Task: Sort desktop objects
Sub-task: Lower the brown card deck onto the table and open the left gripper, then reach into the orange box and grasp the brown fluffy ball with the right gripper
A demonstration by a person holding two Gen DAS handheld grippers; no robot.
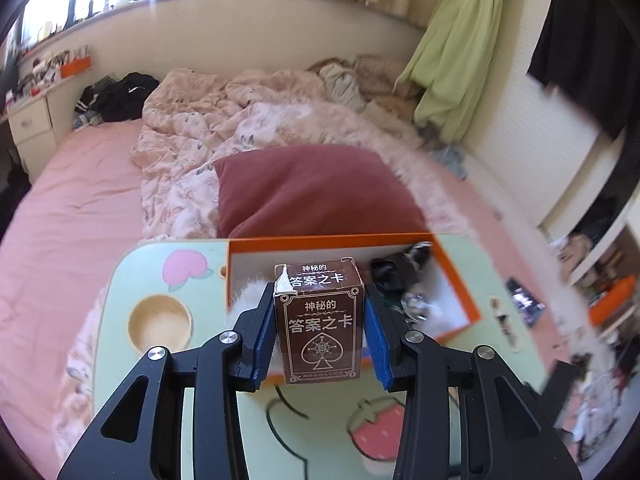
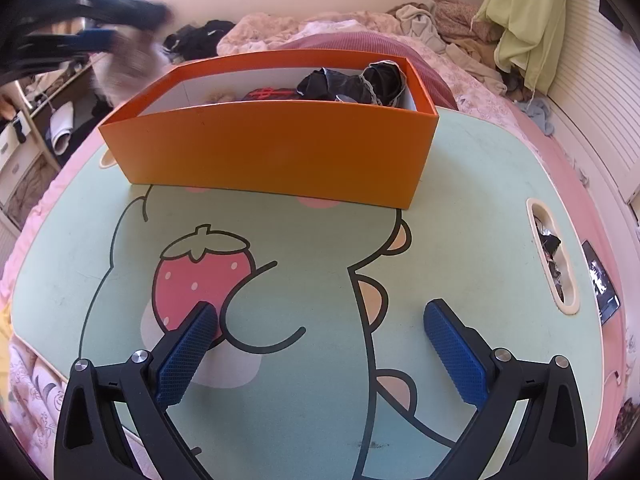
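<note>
Held a brown card box (image 1: 320,320) upright in the left gripper (image 1: 322,332), blue pads pressed on its two side faces, jaws clamped on it. Hung it above the near wall of the orange box (image 2: 276,148), which stood toward the far edge of the counter (image 2: 304,280) with dark crumpled items (image 2: 352,84) and something pale and furry already inside. Kept the right gripper (image 2: 320,344) low over the near part of the counter, jaws wide apart and holding nothing, above the printed strawberry. Judged the step in hand as carrying the card box over for dropping in with the rest. Next move likely called for advancing past the near wall, lowering over a free spot toward the left side, then parting the jaws; risk of catching the rim if lowered too early.
</note>
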